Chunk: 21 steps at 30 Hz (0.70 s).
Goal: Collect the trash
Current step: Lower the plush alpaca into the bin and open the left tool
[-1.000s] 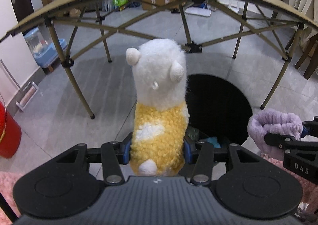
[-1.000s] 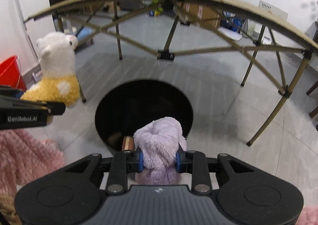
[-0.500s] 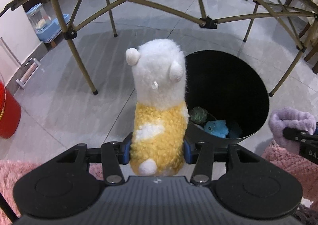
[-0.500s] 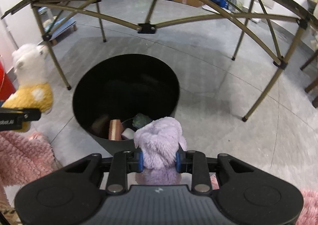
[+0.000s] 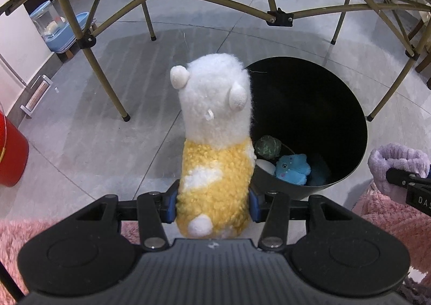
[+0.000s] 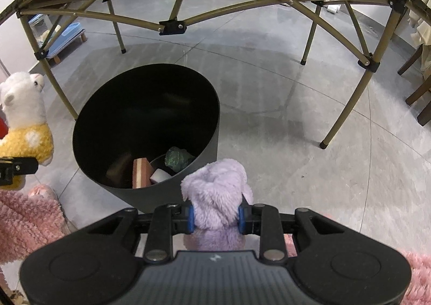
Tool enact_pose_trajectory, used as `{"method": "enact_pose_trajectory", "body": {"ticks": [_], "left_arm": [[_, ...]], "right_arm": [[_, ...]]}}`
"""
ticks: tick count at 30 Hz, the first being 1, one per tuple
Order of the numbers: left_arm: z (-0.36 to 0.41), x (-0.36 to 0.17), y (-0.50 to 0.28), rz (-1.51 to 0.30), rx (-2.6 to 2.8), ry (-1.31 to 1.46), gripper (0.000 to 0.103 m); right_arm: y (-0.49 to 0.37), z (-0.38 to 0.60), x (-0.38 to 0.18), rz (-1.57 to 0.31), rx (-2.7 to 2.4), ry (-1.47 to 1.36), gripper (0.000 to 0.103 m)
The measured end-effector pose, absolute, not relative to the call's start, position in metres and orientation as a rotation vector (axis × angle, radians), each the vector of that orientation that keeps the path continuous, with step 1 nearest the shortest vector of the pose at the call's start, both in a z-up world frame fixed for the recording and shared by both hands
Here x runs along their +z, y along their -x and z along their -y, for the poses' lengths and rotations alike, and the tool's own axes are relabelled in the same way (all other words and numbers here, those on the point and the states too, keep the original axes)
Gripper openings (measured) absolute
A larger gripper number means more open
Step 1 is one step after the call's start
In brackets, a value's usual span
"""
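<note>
Grey tile floor, black bin (image 6: 145, 127) — alpaca plush (image 5: 215, 148) between left jaws.

Bin mouth open to me, table frame overhead

The wide mouth of the black bin (image 6: 145, 127) stands uncovered, nothing across it, and only its bottom is filled: a blue plush (image 5: 293, 169), a green ball (image 5: 268, 146), a wooden block (image 6: 141, 173) and a white piece (image 6: 160, 175) lie low, leaving the upper part free. My left gripper (image 5: 214, 204) sits just left of the rim, my right gripper (image 6: 215, 217) just beside its near wall. Beyond the bin, the folding table's legs and cross-braces (image 6: 172, 26) bar the way; grey floor (image 6: 282, 116) to the bin's right lies bare. Pink rug (image 6: 24, 213) borders the near side.
</note>
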<state>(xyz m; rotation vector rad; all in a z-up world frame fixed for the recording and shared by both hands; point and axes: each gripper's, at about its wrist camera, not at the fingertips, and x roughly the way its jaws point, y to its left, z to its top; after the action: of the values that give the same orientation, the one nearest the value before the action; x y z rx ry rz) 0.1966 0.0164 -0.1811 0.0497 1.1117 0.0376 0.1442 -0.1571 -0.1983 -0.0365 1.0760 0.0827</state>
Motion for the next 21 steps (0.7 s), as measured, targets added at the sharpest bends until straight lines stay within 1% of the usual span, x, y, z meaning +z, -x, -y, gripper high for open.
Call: {"method": "enact_pose_trajectory", "body": {"ticks": [11, 21], "left_arm": [[0.016, -0.174, -0.217, -1.069, -0.013, -0.075, 0.049], [0.046, -0.179, -0.243, -1.083, -0.040, -0.071, 0.049]], "right_arm": [[-0.148, 0.162, -0.200, -1.074, 0.046, 0.012, 0.027], [-0.161, 0.171, -0.196, -1.037, -0.007, -0.023, 0.027]]}}
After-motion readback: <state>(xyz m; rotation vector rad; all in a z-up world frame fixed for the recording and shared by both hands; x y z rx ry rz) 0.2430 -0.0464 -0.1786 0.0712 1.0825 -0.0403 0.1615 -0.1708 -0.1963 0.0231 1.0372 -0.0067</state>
